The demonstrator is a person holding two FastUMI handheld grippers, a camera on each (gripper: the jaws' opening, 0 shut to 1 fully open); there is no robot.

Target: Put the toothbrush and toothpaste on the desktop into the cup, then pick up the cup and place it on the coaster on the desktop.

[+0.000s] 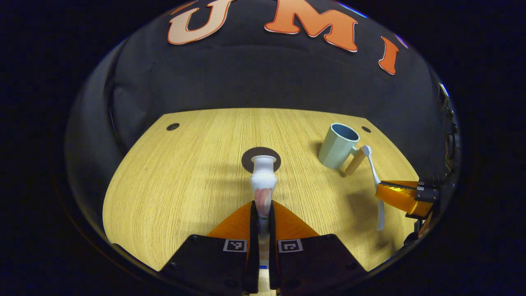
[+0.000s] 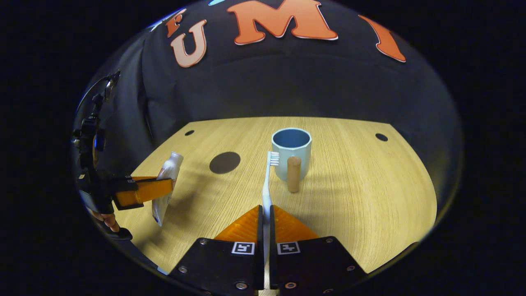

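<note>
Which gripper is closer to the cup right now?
Right. The right gripper, holding the toothbrush, sits just short of the cup. The left gripper, holding the toothpaste, is off to the side.

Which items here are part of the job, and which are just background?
Job items:
- toothpaste, clamped in the left gripper
- toothbrush, clamped in the right gripper
- cup, upright, empty as far as visible
- coaster, dark disc, bare

Background:
- desktop
- small dark holes in the desktop corners
</note>
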